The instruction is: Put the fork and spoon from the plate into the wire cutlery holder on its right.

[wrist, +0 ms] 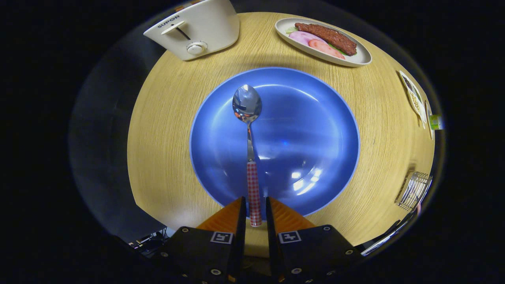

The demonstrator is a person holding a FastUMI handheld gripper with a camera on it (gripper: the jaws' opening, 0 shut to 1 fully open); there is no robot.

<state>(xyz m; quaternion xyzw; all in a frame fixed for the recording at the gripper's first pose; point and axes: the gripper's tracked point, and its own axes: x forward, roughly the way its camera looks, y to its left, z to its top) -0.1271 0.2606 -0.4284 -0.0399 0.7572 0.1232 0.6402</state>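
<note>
Round blue plate in the middle of a pale wooden tabletop. On the plate, left of its centre: steel spoon with a red-and-white checked handle, bowl facing up and far from the tool, handle reaching back over the plate's near rim. Tool with orange fingers and black body at the plate's near rim, one finger on each side of the checked handle, gap narrow; handle end lying between the fingertips, looks lightly pinched, though firm contact on both sides hard to confirm. Spoon flat on the plate, not lifted. Wire cutlery holder to the right of the plate, near the tabletop's edge, well apart from the spoon. Beyond the plate to the left, a cream-white toaster with a lever and a round dial. Beyond the plate to the right, an oval white dish with a brown patty and pink slices. Further right of the plate, at the tabletop's edge, small flat items too distorted to identify.
</note>
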